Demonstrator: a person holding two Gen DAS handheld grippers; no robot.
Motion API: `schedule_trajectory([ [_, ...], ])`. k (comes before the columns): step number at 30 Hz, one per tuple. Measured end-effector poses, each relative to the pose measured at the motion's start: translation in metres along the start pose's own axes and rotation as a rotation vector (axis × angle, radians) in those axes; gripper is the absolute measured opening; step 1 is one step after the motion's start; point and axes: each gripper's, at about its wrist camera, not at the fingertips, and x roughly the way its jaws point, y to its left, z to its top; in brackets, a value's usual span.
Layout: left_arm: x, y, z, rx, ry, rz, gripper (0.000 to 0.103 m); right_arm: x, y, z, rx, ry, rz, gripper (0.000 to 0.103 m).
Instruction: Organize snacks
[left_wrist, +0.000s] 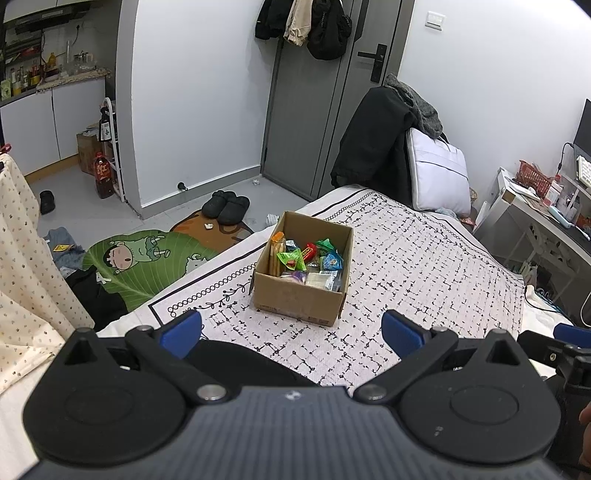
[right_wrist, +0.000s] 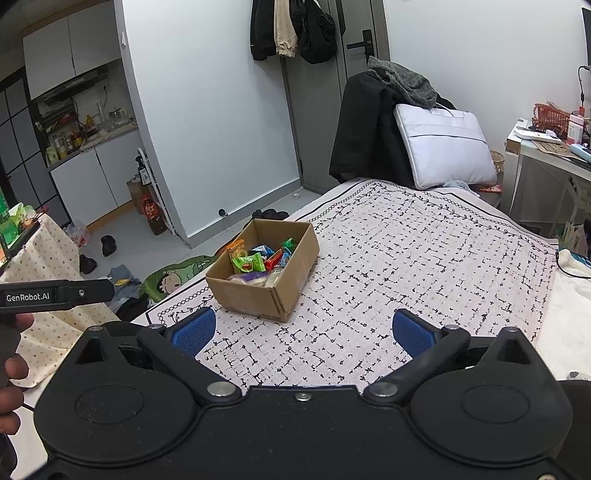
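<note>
Nearest, the left gripper and right gripper hover over the bedspread, both spread wide and holding nothing. Ahead of them, apart from both, sits the box, its top open, with the snacks inside.

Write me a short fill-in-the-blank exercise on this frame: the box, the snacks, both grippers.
1. The snacks lie inside a ____ box.
2. The box stands on a patterned ____.
3. The left gripper and right gripper are both ____, holding nothing.
4. The box's top is ____, with no lid.

Missing words: cardboard; blanket; open; open
</note>
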Motion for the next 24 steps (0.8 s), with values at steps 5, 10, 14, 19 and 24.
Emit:
schedule_trajectory([
  [5,0.000,0.000,0.000,0.001,0.000,0.003,0.103,0.002,-0.001,-0.001,0.000,0.005,0.000,0.103],
  [10,0.000,0.000,-0.001,0.008,-0.002,-0.001,0.103,0.002,-0.002,-0.002,0.003,0.005,0.001,0.103],
  [14,0.002,0.001,-0.001,0.008,0.002,-0.004,0.103,0.004,-0.003,-0.003,0.004,0.010,-0.001,0.103],
  [19,0.006,0.000,-0.001,0.010,0.006,-0.004,0.103,0.007,-0.006,-0.005,0.011,0.019,-0.011,0.103],
  [24,0.011,-0.004,-0.001,0.012,0.008,-0.006,0.103,0.013,-0.010,-0.004,0.024,0.025,-0.017,0.103],
])
